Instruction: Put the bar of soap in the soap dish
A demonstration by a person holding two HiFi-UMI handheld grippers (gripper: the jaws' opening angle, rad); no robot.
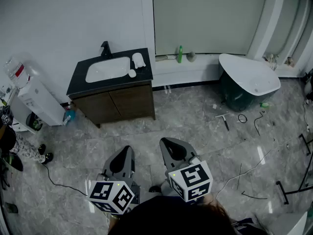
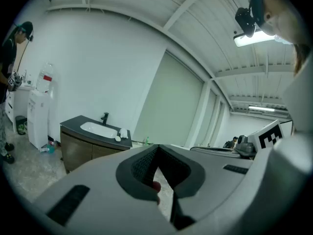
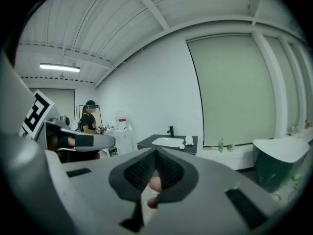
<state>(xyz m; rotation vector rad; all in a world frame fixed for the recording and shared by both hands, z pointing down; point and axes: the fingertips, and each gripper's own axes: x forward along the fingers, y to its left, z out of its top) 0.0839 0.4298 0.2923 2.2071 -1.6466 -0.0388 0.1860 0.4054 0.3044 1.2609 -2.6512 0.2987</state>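
Floor (image 1: pixel 195 126) of grey stone tile spreads ahead of and under both tools. A white tub (image 1: pixel 249 77) with a dark underside sits tipped, ahead and to the right of the right tool (image 1: pixel 166 142). A wooden cabinet (image 1: pixel 117 104) with a dark counter (image 1: pixel 78 80) stands against the wall well ahead of the left tool (image 1: pixel 128 150), slightly to its left. A white water dispenser (image 1: pixel 36 99) stands further left of that tool, with a person at the frame edge beside it.

Both tools are held side by side, close to the person, pointing slightly downward toward the cabinet and well apart from it. The left tool (image 2: pixel 157 151) has its jaws closed tip to tip with nothing gripped. The right tool (image 3: pixel 156 153) is likewise fully closed and empty.

A white basin (image 1: pixel 107 68) is set into the counter, with a black tap (image 1: pixel 105 48) behind it. The dish (image 1: pixel 138 59), a white oblong piece, rests on the counter at the basin's right. The soap (image 1: pixel 132 73), a small rounded white piece, lies on the counter just in front of the dish, not in it, far ahead of both tools. A green bottle (image 1: pixel 180 54) stands on the ledge ahead of the right tool.
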